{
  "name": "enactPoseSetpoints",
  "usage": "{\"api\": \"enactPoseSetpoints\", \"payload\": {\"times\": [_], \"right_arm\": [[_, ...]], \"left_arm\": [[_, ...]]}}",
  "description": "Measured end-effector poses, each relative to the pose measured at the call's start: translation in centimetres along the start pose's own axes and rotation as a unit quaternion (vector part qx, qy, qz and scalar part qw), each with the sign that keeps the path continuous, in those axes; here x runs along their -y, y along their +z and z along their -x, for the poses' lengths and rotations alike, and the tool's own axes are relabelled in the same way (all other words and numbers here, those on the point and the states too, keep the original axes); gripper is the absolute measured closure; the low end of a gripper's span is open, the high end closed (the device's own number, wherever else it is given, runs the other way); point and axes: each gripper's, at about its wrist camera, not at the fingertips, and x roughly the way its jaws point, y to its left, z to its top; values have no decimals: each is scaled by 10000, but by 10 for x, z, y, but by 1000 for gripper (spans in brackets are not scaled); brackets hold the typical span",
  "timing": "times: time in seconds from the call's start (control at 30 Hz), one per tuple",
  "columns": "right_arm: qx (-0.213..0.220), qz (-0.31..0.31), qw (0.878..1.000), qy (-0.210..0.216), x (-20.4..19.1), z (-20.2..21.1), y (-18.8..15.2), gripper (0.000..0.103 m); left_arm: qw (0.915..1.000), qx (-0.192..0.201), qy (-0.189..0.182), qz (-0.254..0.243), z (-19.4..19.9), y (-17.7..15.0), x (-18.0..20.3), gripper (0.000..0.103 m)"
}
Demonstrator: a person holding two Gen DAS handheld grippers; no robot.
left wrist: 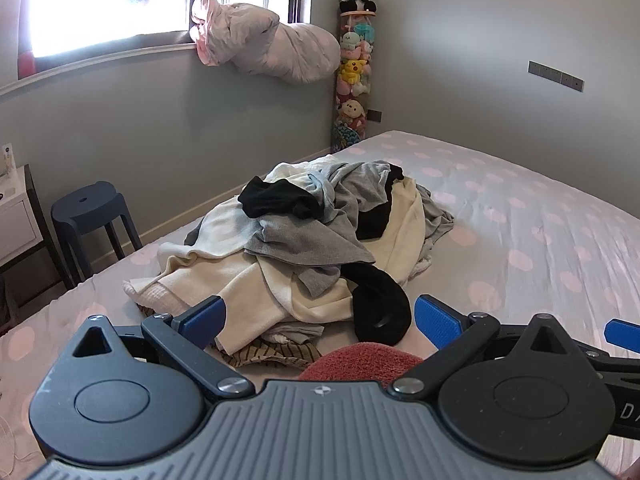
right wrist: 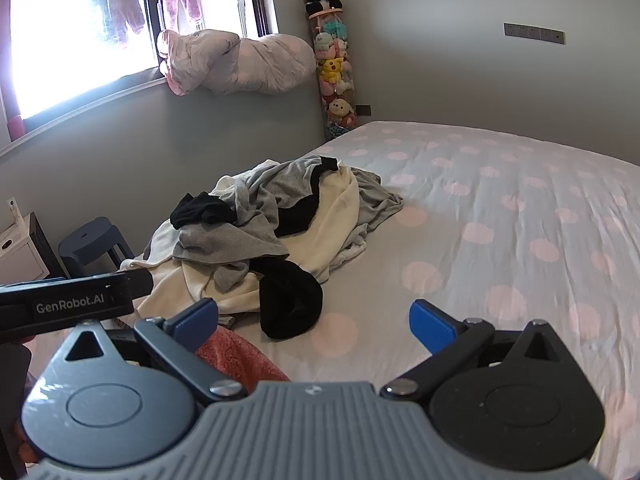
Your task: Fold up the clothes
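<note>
Both jaws spread wide and empty: left hand-held gripper (left wrist: 318, 322) low in its frame over the near edge of the clothes pile (left wrist: 304, 240), right hand-held gripper (right wrist: 314, 326) low in its own frame over bare dotted bed sheet (right wrist: 500, 216) just right of the heap. Nothing between either set of blue pads.

Pile heaped mid-frame on the bed, towards its left side: cream garment (left wrist: 248, 280) underneath, grey top (left wrist: 308, 244) draped across, black pieces scattered through, a black garment (left wrist: 380, 308) at the near right edge, a red towel (left wrist: 360, 360) closest to the left gripper, a striped item (left wrist: 272, 354) poking out beneath.

Nothing folded yet; likely first step, singling out one garment.

Risks, judged from the tangle: layers overlapping tightly, so a pinch at the top probably snagging two pieces at once and dragging the heap. Sleeves and hems hidden, so corners hard to find, with a lopsided fold to follow. Pile close to the bed's left edge, so a hard pull perhaps spilling clothes towards the stool (left wrist: 90, 212). Grippers side by side, with some chance of a bump.
</note>
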Motion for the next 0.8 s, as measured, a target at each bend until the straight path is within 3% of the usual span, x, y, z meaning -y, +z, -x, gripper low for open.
{"api": "enactPoseSetpoints", "payload": {"times": [0.27, 0.8], "right_arm": [[25, -68, 10000, 8, 3, 5, -6, 0], [-58, -6, 10000, 3, 2, -1, -4, 1]], "left_arm": [[9997, -114, -196, 109, -2, 0, 1, 0], [9998, -112, -190, -26, -4, -10, 15, 0]]}}
